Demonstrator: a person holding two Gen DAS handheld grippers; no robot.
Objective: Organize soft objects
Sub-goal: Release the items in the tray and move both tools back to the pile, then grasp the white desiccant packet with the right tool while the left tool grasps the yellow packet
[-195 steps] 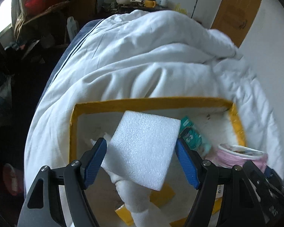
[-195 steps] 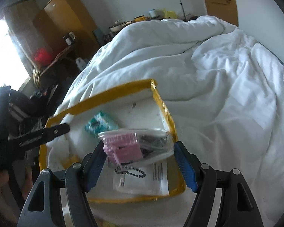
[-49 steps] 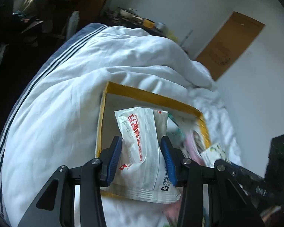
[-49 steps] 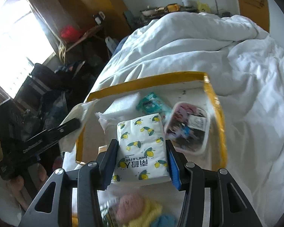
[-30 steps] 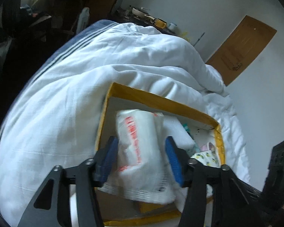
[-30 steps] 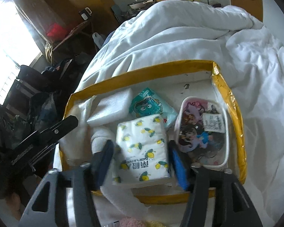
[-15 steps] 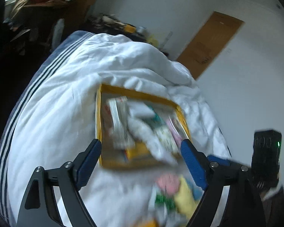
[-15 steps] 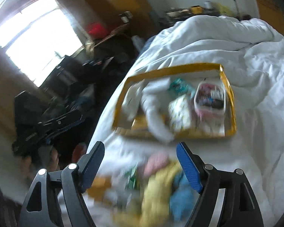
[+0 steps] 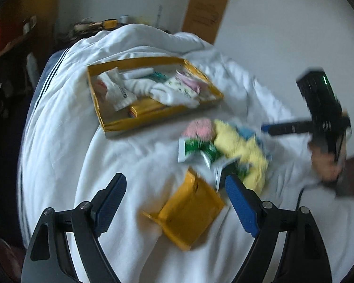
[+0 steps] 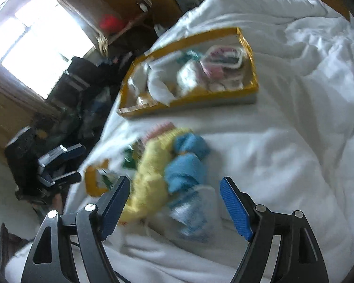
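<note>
A yellow-rimmed box (image 9: 101, 115) on the white bed holds tissue packs, foam and a pink pouch; it also shows in the right wrist view (image 10: 253, 70). Nearer lies a loose pile: a yellow fluffy cloth (image 9: 238, 146), a pink one (image 9: 198, 127), a blue one (image 10: 186, 165), a green-white packet (image 9: 195, 151) and a yellow padded envelope (image 9: 191, 212). My left gripper (image 9: 174, 188) is open and empty above the envelope. My right gripper (image 10: 174, 193) is open and empty over the yellow and blue cloths and a clear plastic packet (image 10: 193, 214).
The white duvet (image 10: 295, 141) covers the bed, with rumpled folds beyond the box. The bed's left edge drops to dark clutter (image 10: 59, 141) on the floor. A wall and wooden door (image 9: 207, 7) stand behind. The right gripper's body (image 9: 323, 113) shows in the left wrist view.
Both grippers let go of their tissue packs into the box, opened wide and pulled back. They now hang over the loose pile nearer the bed's foot.
</note>
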